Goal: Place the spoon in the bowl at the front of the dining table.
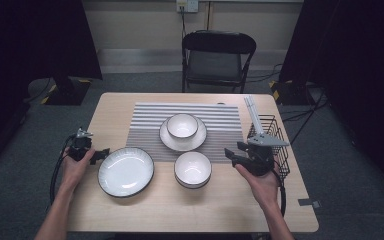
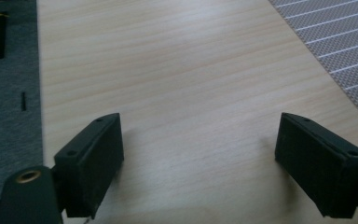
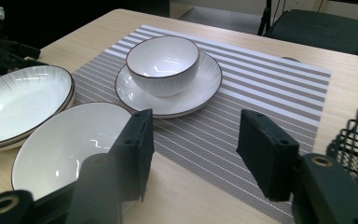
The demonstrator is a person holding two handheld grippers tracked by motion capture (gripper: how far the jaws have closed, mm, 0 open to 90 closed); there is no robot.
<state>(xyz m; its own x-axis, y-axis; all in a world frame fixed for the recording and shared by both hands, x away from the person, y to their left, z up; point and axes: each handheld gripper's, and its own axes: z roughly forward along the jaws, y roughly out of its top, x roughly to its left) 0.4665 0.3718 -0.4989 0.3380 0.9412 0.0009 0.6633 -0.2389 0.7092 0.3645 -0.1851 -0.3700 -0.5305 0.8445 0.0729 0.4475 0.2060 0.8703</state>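
Crockery sits close together here, and that is the main risk. The right claw [image 1: 236, 151] hangs with its jaws partly apart and nothing between them, just right of the near bowl [image 1: 193, 168], which stands at the front edge of the striped mat [image 1: 215, 117]. If it swings in low, a jaw could clip the rim and shove the bowl into the big plate [image 1: 125, 171] or off the bench [image 1: 180, 210]. The left claw [image 1: 99, 154] rests wide apart and empty, just beside the big plate's left rim; a careless nudge there would slide the plate.

From above, the wire basket [image 1: 275, 145] shows close behind the right hand, a snag for the cable. The right gripper view shows what the high view hides: the big plate [image 3: 23, 105] looks like two stacked, and the far bowl [image 3: 163, 63] sits in a saucer [image 3: 200, 93]. The left gripper view shows bare wood between its jaws.
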